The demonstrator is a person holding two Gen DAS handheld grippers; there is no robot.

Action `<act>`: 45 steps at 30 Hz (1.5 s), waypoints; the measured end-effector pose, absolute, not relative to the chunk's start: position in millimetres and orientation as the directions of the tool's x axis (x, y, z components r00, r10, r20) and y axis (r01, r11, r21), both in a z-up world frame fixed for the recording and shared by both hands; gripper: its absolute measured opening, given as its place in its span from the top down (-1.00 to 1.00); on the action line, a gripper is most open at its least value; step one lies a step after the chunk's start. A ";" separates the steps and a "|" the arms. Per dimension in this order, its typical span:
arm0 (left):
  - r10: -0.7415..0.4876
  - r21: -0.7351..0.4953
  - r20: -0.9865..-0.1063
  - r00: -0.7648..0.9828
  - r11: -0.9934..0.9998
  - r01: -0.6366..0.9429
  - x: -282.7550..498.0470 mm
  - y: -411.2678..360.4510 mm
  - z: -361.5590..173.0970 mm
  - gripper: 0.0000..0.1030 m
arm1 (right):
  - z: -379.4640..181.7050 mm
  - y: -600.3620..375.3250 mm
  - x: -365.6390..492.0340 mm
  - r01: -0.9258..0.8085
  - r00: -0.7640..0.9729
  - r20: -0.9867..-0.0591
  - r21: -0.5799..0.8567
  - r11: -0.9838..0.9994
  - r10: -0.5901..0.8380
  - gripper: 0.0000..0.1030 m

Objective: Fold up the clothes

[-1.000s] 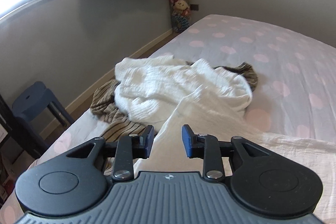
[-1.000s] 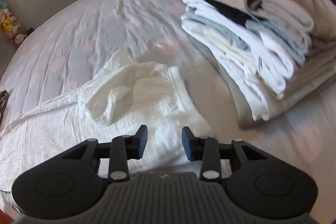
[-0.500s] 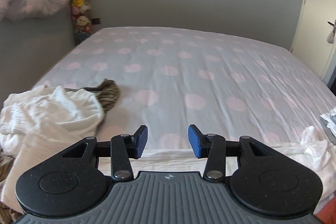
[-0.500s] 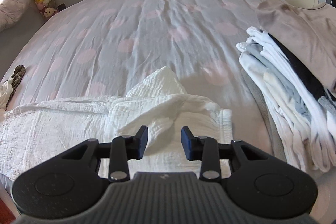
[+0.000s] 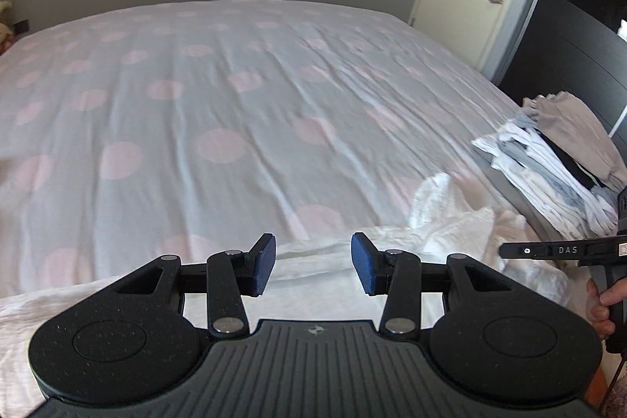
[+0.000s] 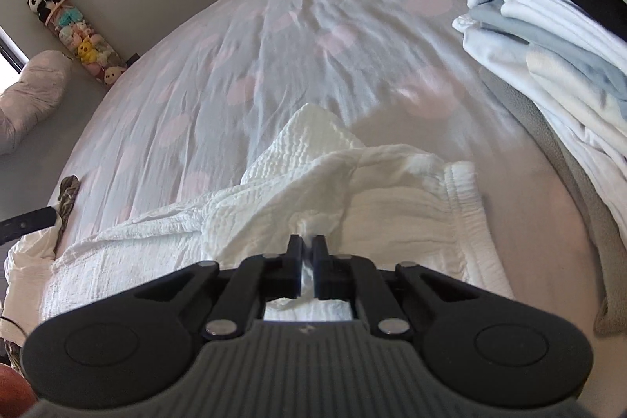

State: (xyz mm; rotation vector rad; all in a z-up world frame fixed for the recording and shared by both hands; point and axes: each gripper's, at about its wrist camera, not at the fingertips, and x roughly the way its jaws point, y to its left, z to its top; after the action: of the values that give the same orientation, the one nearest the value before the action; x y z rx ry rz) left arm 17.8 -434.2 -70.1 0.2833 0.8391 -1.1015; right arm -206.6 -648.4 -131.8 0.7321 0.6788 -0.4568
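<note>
The white crinkled garment [image 6: 282,214] lies stretched along the near edge of the bed [image 6: 274,57], its bunched end toward the stack of folded clothes [image 6: 548,57]. We have our right gripper [image 6: 308,255] clenched on a raised fold of that bunched end, near the stack. Our left gripper [image 5: 312,263] hovers with jaws released and nothing between them, just over the garment's long flat stretch, farther from the stack. To do this step well, we judge that we should lower the left gripper onto the garment's edge on the side away from the stack and pinch only a single layer, then lift both ends together and pull them apart gently so the cloth spreads flat. The loose weave looks limp, so a shallow pinch may slip.
</note>
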 end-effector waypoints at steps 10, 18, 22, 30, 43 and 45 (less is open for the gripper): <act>-0.674 -0.293 -0.730 -0.114 0.157 0.943 -67.7 -541.7 -116.8 0.41 | -150.7 -641.1 -235.1 0.625 0.699 -0.703 0.514 0.588 -0.129 0.88; -0.582 -0.296 -0.803 -0.130 0.199 0.934 -78.7 -572.5 -175.2 0.52 | -167.3 -649.0 -232.7 0.602 0.695 -0.716 0.527 0.600 -0.069 0.79; -0.602 -0.319 -0.785 -0.146 0.192 0.928 -73.1 -566.4 -176.4 0.52 | -149.0 -658.5 -232.1 0.552 0.688 -0.724 0.477 0.684 -0.049 0.76; -0.641 -0.229 -0.760 -0.107 0.109 0.967 -67.0 -568.9 -134.1 0.31 | -94.0 -707.8 -197.5 0.406 0.679 -0.730 0.294 0.865 -0.071 0.31; -0.551 -0.109 -0.824 -0.133 -0.075 0.991 -60.7 -601.0 -159.4 0.30 | -106.3 -754.9 -81.5 0.173 0.553 -0.832 0.171 0.970 0.047 0.12; -0.543 -0.119 -0.828 -0.139 -0.073 0.990 -57.8 -604.0 -164.8 0.37 | -110.8 -758.7 -65.0 0.124 0.518 -0.853 0.149 0.981 0.064 0.12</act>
State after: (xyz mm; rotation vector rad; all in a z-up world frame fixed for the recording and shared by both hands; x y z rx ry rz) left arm -57.8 -604.0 -164.8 0.7267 0.8425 -1.5517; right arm -65.0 -758.7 -110.8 0.2011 1.0276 -0.0363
